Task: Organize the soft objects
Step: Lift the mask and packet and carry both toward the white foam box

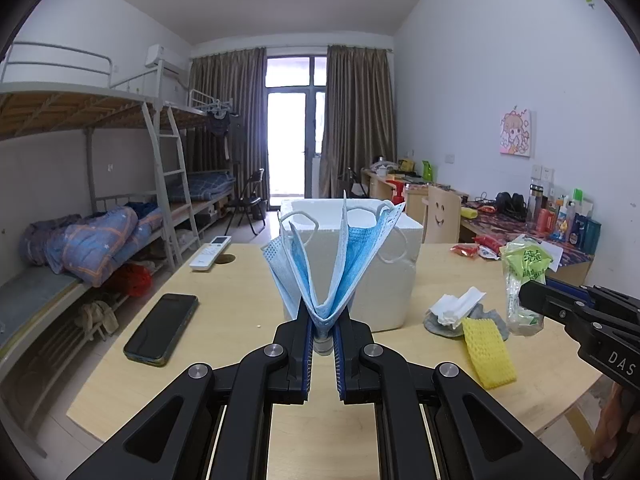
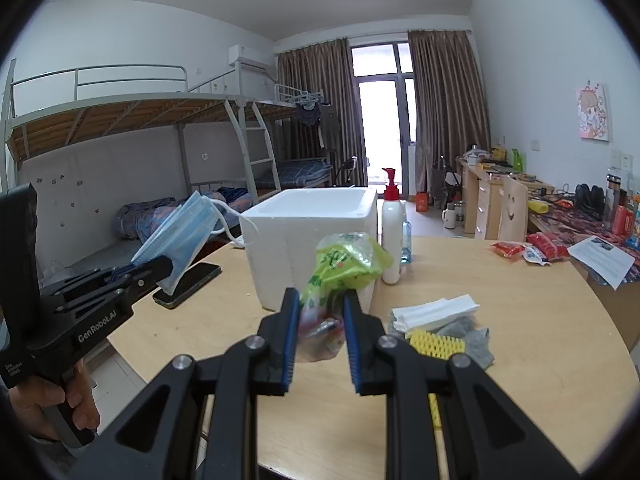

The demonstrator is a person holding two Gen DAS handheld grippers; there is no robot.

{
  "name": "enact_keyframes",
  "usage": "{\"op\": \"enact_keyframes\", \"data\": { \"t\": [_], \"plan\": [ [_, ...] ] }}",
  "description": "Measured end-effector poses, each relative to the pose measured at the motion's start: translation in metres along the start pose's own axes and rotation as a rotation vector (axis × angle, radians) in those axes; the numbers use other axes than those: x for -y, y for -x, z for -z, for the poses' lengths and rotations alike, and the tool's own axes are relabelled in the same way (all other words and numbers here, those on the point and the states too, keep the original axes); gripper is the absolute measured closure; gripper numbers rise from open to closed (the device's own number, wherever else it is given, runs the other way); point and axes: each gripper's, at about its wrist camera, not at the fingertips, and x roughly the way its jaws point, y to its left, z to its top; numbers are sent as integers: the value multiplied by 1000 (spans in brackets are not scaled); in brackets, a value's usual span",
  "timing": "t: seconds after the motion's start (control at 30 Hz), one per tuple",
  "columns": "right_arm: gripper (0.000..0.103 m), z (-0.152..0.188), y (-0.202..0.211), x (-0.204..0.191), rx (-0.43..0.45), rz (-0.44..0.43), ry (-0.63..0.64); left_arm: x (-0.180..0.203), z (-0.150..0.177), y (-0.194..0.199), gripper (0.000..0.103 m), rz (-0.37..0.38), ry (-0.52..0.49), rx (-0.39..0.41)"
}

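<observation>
My left gripper [image 1: 323, 320] is shut on a bunch of blue face masks [image 1: 336, 256], held above the table in front of the white foam box [image 1: 396, 280]. The masks also show in the right wrist view [image 2: 180, 236]. My right gripper [image 2: 322, 312] is shut on a crumpled green and clear plastic bag [image 2: 340, 264], held up near the foam box [image 2: 312, 232]. That bag shows in the left wrist view [image 1: 524, 280] too. On the table lie a yellow foam net [image 1: 486, 346], folded white tissue [image 1: 460, 302] and a grey sock [image 1: 486, 314].
A black phone [image 1: 162, 330] and a white remote [image 1: 210, 252] lie on the wooden table [image 1: 224, 320] at left. A white pump bottle [image 2: 391, 232] stands right of the box. Snack packets [image 2: 532, 250] lie at the far right. Bunk beds stand to the left.
</observation>
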Motion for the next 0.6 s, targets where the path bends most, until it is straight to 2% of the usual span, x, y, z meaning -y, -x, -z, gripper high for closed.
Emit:
{"op": "enact_keyframes", "data": {
  "t": [0.6],
  "plan": [
    [78,-24,-18,-4,-9,11,-7,-8,-22,-29,93,19,-3,-6]
  ]
}}
